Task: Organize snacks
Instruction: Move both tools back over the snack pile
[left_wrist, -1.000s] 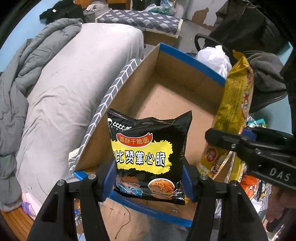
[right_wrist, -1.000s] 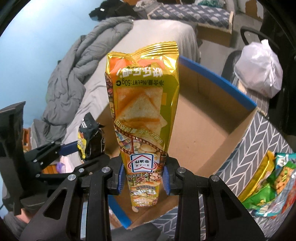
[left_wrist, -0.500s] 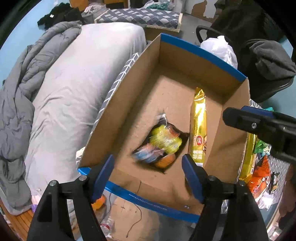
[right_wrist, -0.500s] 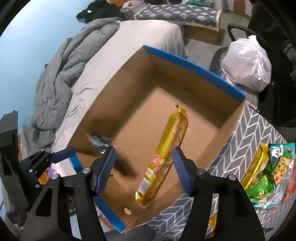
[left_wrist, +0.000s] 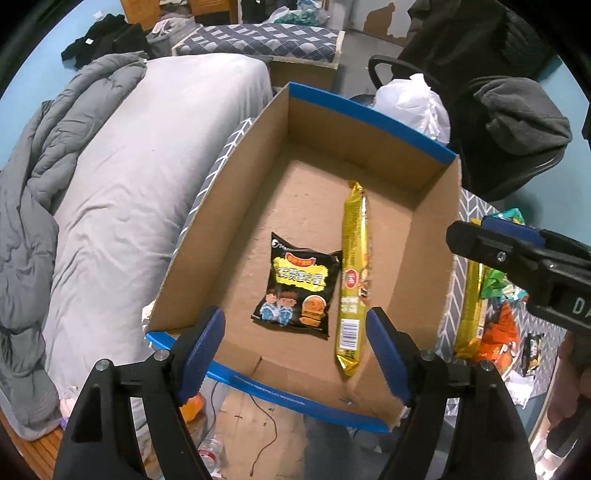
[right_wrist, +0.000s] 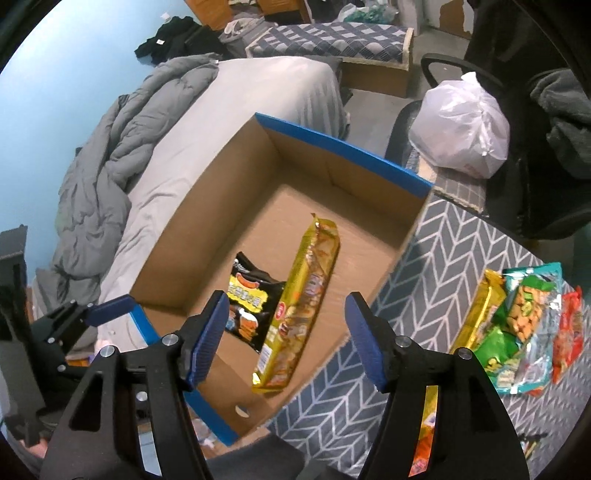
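Both claws stand apart and empty above the box (left_wrist: 436, 206): the left claw (left_wrist: 295, 347) has just let go the black pack (left_wrist: 297, 291), the right claw (right_wrist: 284, 334) the gold pack (left_wrist: 352, 273). Both lie mid-frame on the box floor; more snacks (right_wrist: 524, 325) wait at right on the bench (right_wrist: 436, 266).

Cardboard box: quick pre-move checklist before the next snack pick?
1. Left gripper empty, jaws just opened: ok.
2. Right gripper empty, jaws just opened: ok.
3. Black noodle packet lying flat on the floor of the cardboard box: ok.
4. Long gold packet lying in the box beside the black one: ok.
5. Free floor left at the box's far end: ok.
6. Remaining snacks on the patterned cloth right of the box, in view: ok. Whether each can be gripped singly: cannot tell, they overlap.
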